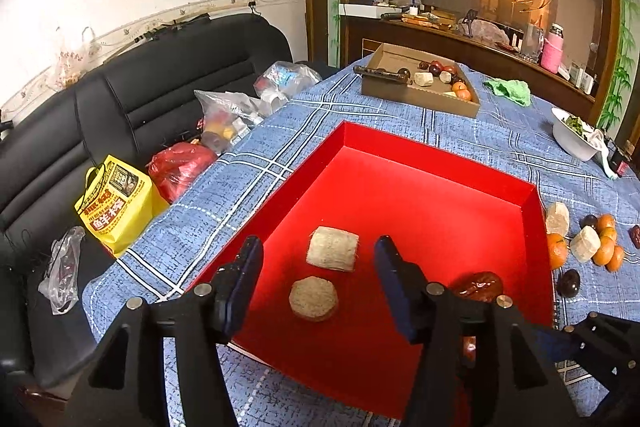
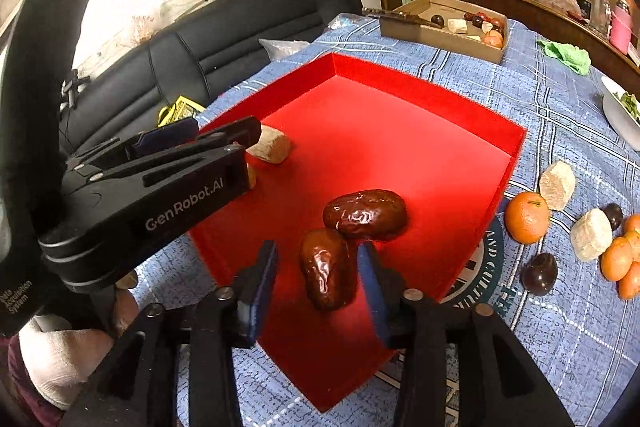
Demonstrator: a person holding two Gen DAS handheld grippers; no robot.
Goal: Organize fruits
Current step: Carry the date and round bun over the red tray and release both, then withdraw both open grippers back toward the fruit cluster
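right gripper (image 2: 318, 281) open, jaws straddling glossy dark-brown date (image 2: 328, 269) near front edge of shallow red cardboard tray (image 2: 420, 147). date's long axis runs along fingers, second date touching its far end. left gripper (image 1: 318, 277) open, hovers over two beige blocks, farther off.

Tray (image 2: 400, 99): on the tablecloth (image 2: 540, 327), table centre.
In tray: two dates (image 2: 366, 213) touching, near side; two pale blocks (image 1: 333, 248) left of them.
Right of tray: tangerines (image 2: 527, 217), pale blocks, dark plums (image 2: 539, 274), on cloth.
Behind tray: cardboard box (image 1: 416, 93) holding fruit.
Left of table: sofa (image 1: 160, 87) with bags.
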